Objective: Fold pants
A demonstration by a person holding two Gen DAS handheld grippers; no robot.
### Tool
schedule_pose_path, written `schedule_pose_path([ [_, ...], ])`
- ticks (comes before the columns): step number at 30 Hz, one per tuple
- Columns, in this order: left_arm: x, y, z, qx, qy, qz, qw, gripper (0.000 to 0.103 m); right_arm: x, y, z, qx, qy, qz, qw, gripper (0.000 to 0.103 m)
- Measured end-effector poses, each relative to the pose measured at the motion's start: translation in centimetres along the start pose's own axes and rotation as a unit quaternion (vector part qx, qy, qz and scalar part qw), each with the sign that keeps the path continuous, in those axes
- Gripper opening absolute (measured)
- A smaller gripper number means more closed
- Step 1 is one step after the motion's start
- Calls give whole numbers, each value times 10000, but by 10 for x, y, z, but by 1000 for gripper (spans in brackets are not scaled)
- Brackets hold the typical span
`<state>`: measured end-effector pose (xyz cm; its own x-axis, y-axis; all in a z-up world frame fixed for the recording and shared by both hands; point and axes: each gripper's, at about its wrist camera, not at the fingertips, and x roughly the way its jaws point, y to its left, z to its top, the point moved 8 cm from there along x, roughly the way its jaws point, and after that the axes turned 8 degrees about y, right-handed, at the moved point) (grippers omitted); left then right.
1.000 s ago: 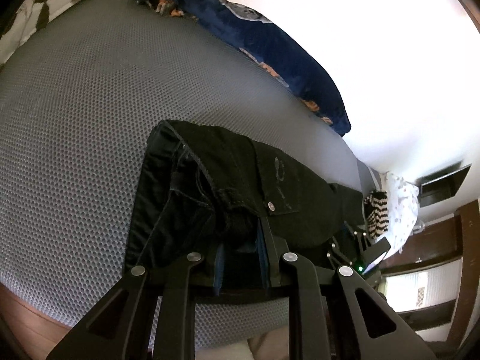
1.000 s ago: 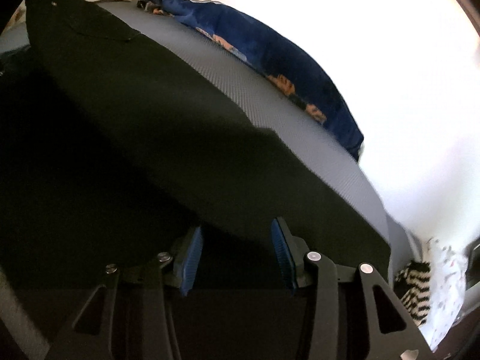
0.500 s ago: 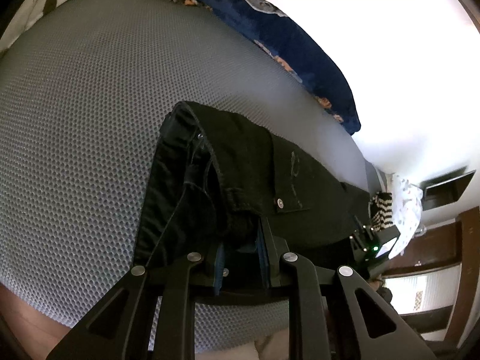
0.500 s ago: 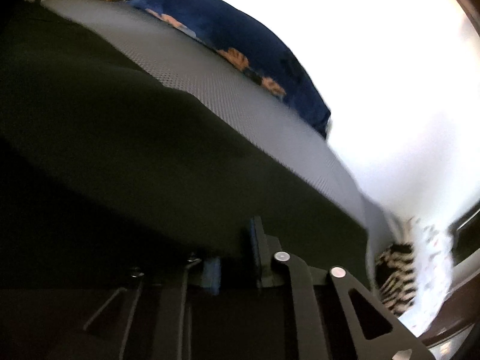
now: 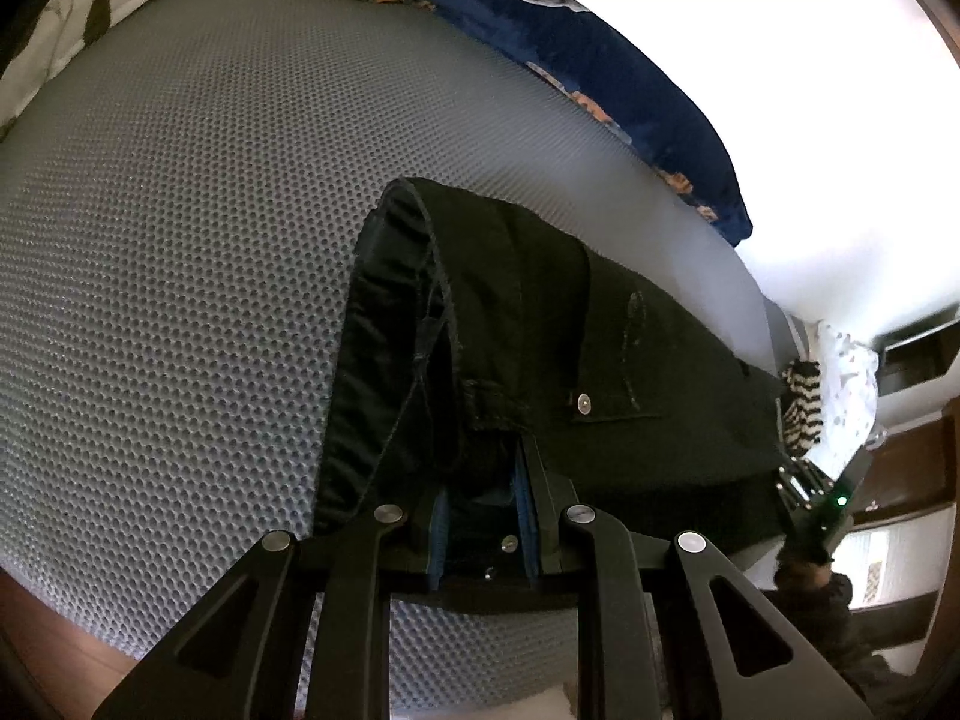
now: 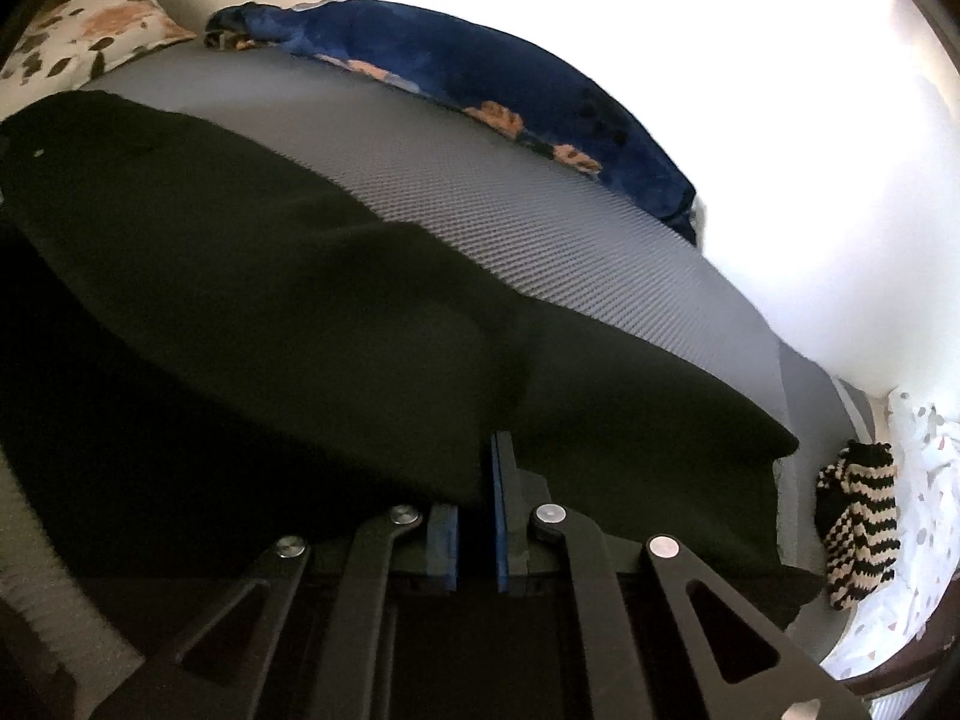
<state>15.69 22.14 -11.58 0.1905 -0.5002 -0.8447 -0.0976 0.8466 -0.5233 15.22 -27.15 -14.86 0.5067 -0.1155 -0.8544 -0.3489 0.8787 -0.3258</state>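
Black pants (image 5: 540, 324) lie folded lengthwise on a grey mesh bed cover (image 5: 180, 240), waistband towards me in the left wrist view. My left gripper (image 5: 480, 480) is shut on the waistband at the near edge. The pants' leg (image 6: 300, 300) stretches across the right wrist view. My right gripper (image 6: 474, 492) is shut on the leg's near edge and lifts it, so a fold bulges just above the blue pads (image 6: 499, 510). The right gripper also shows at the far right in the left wrist view (image 5: 804, 492).
A dark blue blanket (image 5: 600, 60) lies along the bed's far edge by the white wall. A flowered pillow (image 6: 90, 30) sits at the far left. A black-and-cream striped knit item (image 6: 858, 522) and white patterned cloth (image 6: 924, 480) lie at the right end.
My right gripper was open a second ago; it has shut on the leg's edge and lifted it. My left gripper stays shut on the waistband and has moved slightly.
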Motion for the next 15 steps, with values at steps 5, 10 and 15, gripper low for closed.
schedule_pose_path([
  [5,5,2,-11,278,158,188,9993,20,-12,12,-15,-103,122,-11,9999,5],
  [10,23,0,-34,538,557,403,9962,20,-25,21,-37,-228,234,-91,9994,5],
  [15,35,-4,-48,626,689,492,9944,21,-21,36,-61,-431,447,-135,9980,5],
])
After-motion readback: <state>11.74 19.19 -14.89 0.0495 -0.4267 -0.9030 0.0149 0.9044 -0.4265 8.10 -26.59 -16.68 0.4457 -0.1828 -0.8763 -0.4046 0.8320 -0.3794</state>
